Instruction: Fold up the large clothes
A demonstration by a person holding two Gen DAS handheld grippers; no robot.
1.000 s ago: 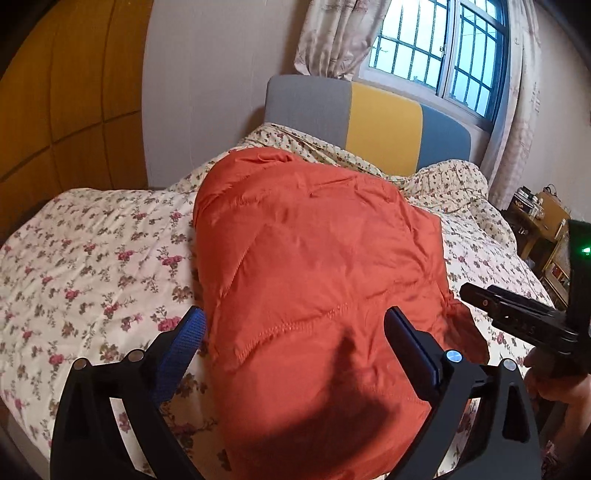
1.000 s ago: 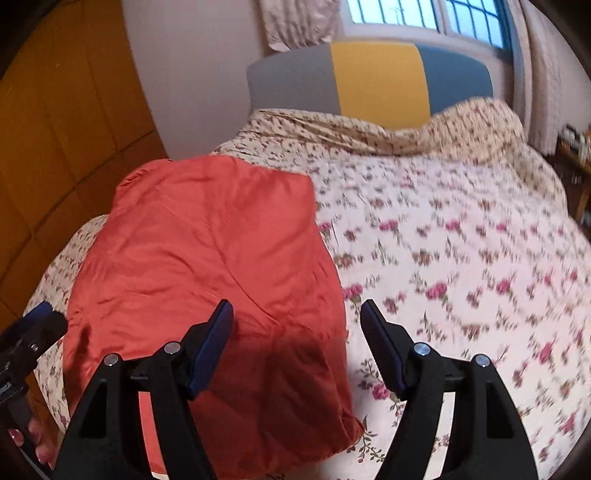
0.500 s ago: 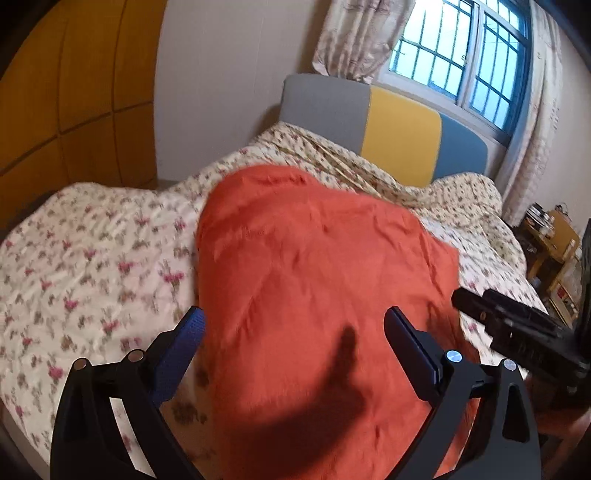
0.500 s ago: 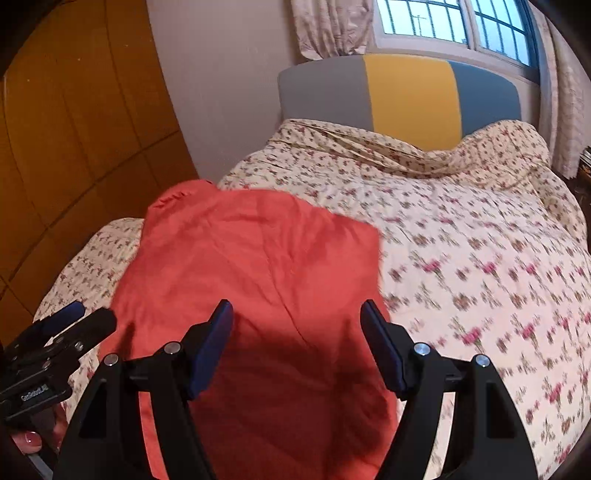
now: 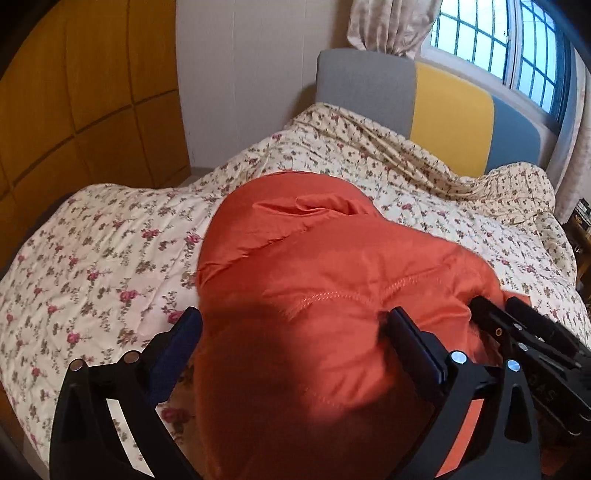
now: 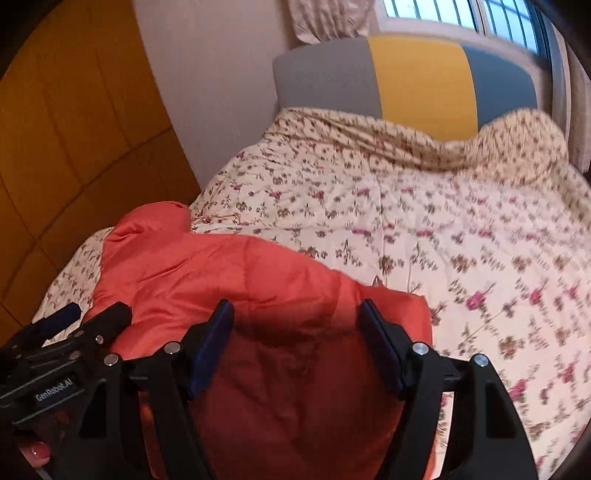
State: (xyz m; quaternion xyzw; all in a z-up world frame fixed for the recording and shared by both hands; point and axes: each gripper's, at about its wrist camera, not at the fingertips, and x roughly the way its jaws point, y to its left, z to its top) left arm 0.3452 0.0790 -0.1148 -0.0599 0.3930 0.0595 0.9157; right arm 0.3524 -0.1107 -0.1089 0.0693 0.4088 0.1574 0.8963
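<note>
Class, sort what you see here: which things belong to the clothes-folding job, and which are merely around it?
Part of the job:
orange garment
left gripper, jaws open
right gripper, jaws open

Merely around:
floral bedspread
headboard
window
curtain
wooden wardrobe

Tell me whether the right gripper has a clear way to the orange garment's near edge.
Probably yes. The right gripper is open, right above the orange garment on the quilt; nothing lies between them. The left gripper is off to the side.
</note>
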